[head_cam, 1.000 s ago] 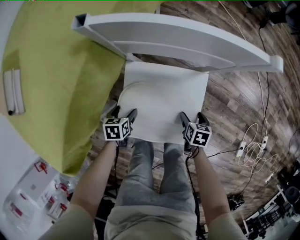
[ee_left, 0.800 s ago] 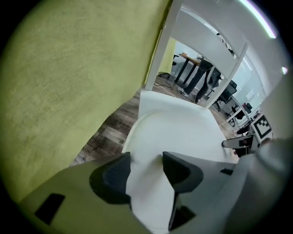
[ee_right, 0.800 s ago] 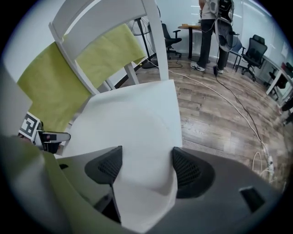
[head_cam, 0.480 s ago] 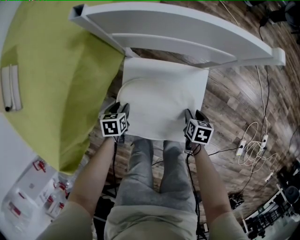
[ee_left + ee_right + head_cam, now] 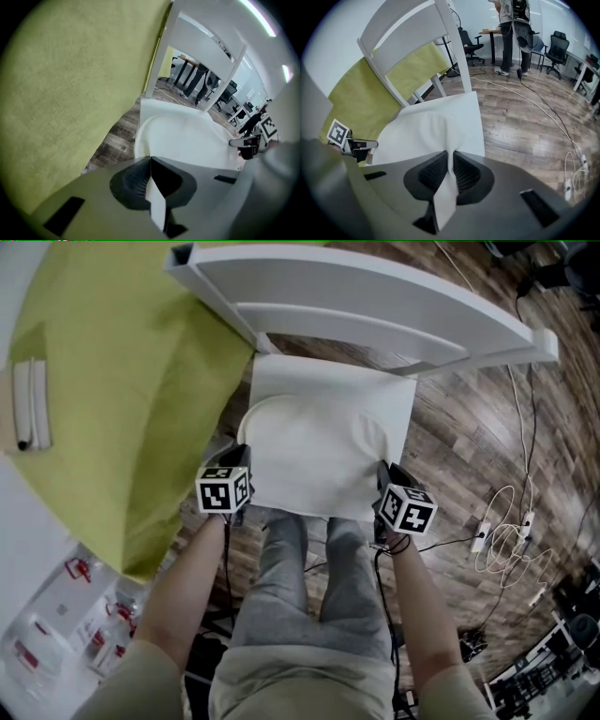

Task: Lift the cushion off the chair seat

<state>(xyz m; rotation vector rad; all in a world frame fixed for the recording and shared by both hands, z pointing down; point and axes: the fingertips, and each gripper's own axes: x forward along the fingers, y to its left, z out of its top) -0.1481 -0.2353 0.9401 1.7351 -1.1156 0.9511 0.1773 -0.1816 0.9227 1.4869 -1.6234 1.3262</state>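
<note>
A thin white cushion (image 5: 319, 442) lies on the seat of a white chair (image 5: 375, 296). My left gripper (image 5: 242, 459) is at the cushion's near left corner, and its jaws have just been closing. In the left gripper view it (image 5: 149, 161) is shut on a fold of the cushion (image 5: 187, 140). My right gripper (image 5: 386, 474) is at the near right corner. Its jaws have also just been closing, and it (image 5: 451, 157) pinches a white fold of the cushion (image 5: 436, 126). The seat's rounded outline shows through the fabric.
A yellow-green tablecloth (image 5: 103, 381) hangs close on the left, with white tubes (image 5: 28, 413) on it. The person's legs (image 5: 300, 587) are under the seat's front edge. Cables and a power strip (image 5: 511, 540) lie on the wooden floor at right. Packets (image 5: 56, 634) lie at lower left.
Both grippers' jaws have closed on the cushion's near corners. The cushion's front edge has drawn taut, and the seat's round outline shows more clearly beneath it.
</note>
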